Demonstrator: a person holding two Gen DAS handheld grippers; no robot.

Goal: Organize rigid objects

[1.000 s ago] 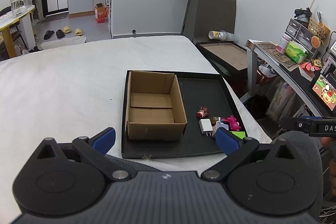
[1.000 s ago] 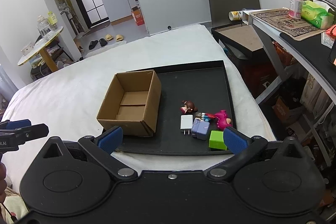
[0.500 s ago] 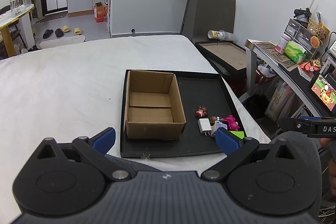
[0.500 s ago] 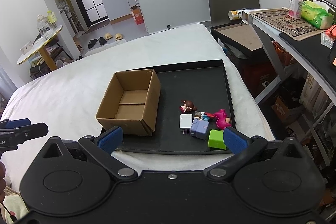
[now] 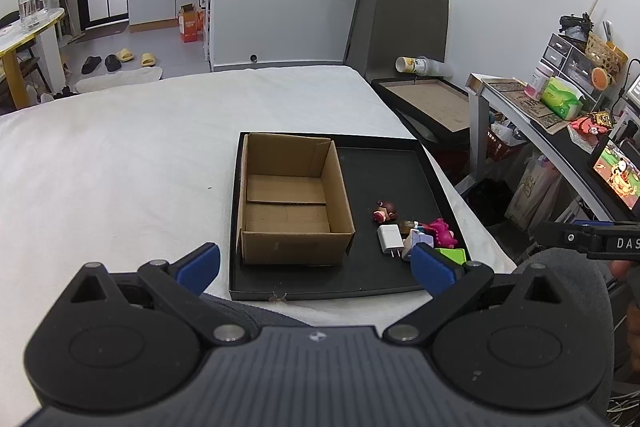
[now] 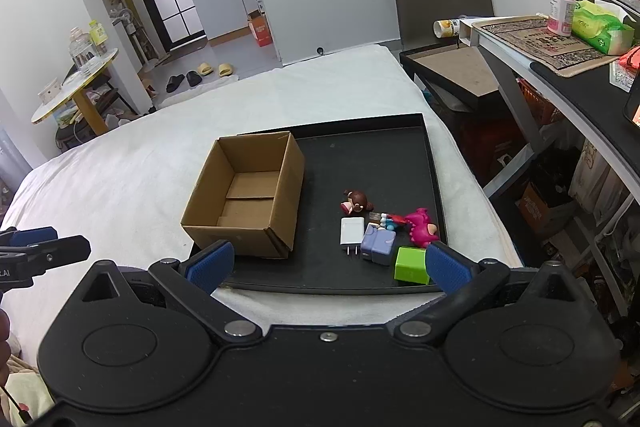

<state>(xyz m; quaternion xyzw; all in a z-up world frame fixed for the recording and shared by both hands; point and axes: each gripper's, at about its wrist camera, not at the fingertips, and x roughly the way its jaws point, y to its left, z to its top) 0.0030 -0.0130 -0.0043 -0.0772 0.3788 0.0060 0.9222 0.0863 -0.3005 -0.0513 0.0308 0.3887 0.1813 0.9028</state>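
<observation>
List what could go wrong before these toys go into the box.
1. The charger, purple block, green cube and pink dinosaur lie packed together, so open fingers closing on one may knock another.
2. The cube sits near the tray corner; the rim may block a finger.
3. The empty box looks light; a bump could shift it.

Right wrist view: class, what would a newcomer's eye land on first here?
An open cardboard box stands empty on the left of a black tray on the white bed. Right of it lies a bright cluster: green cube, pink dinosaur toy, white charger.
</observation>
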